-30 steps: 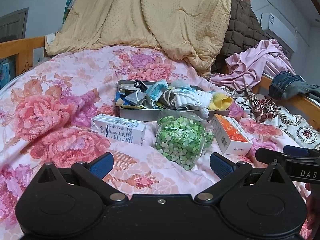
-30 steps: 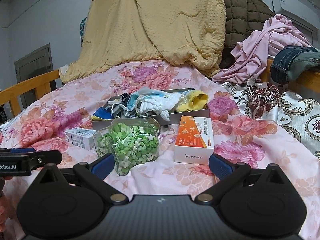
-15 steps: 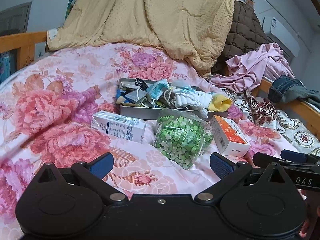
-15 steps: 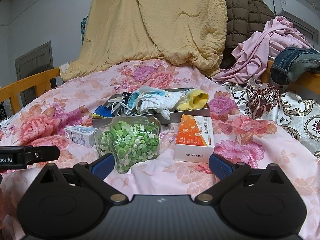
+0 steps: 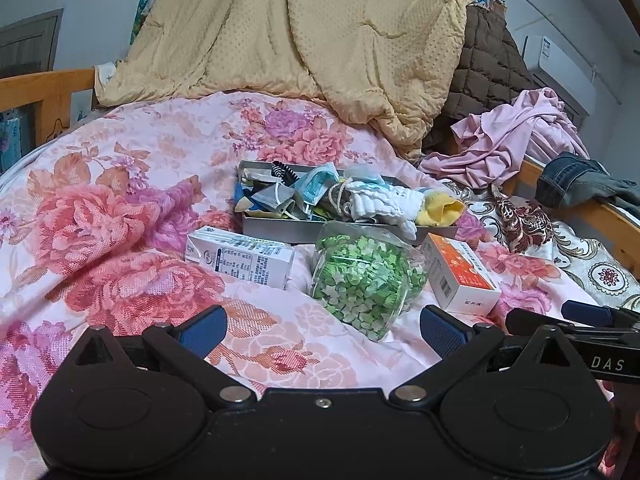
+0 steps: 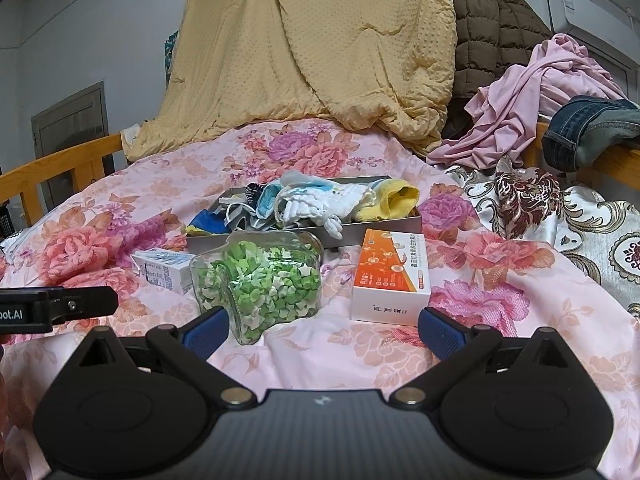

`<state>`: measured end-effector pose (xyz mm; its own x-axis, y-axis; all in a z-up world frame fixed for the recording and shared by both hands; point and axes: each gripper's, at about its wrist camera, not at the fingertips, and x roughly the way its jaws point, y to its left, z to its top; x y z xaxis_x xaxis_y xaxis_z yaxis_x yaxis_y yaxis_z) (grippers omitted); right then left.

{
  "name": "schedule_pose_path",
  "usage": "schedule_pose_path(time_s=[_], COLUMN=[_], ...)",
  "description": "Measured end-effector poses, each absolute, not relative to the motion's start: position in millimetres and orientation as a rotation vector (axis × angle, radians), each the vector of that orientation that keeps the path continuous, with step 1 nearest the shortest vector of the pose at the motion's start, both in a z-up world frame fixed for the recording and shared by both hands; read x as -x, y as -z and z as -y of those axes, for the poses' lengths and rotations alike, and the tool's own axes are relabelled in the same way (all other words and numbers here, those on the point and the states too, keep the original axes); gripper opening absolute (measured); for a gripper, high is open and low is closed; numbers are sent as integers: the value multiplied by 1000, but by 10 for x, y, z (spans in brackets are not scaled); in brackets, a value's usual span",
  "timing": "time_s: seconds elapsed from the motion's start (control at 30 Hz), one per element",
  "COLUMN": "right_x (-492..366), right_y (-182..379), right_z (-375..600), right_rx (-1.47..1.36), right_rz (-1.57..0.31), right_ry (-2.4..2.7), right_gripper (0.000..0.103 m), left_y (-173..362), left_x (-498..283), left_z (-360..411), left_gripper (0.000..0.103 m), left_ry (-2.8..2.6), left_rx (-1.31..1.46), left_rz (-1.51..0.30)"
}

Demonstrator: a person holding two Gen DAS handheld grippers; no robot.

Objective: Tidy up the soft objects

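Blue-padded fingers of the left gripper [image 5: 322, 330] and right gripper [image 6: 323, 330] are hovering spread wide and empty over a floral bedspread [image 5: 120, 216]. Just beyond are lying a milk carton [image 5: 240, 256], a clear bag of green bits [image 6: 258, 280] and an orange box [image 6: 392, 276] — behind them a metal tray [image 5: 280, 230] is holding the soft objects [image 5: 384, 202], masks and socks heaped together.

Floral bed [image 5: 120, 240] bears tray [image 5: 280, 232]; jar [image 5: 366, 280]; two boxes [image 5: 244, 258].
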<state>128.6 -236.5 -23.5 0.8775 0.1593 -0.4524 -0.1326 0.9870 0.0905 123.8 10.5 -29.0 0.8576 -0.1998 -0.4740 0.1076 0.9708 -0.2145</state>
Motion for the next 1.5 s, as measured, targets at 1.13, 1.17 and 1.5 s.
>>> schedule_pose_path(time_s=[1.13,1.17,1.5], right_x=[-1271,-1270,-1268], right_y=[233,234,230], right_z=[2370,2374,2363], right_rx=[-54,-54,-54], right_rz=[-478,-478,-479], right_ry=[-153,-153,-152], right_gripper=[103,103,103], left_y=[256,255,259], left_x=[-1205,-1206,-1205], left_z=[-146,-147,-148], left_gripper=[102,102,102], left_ry=[156,156,156], left_rx=[185,185,187], left_rz=[-502,-503,-503])
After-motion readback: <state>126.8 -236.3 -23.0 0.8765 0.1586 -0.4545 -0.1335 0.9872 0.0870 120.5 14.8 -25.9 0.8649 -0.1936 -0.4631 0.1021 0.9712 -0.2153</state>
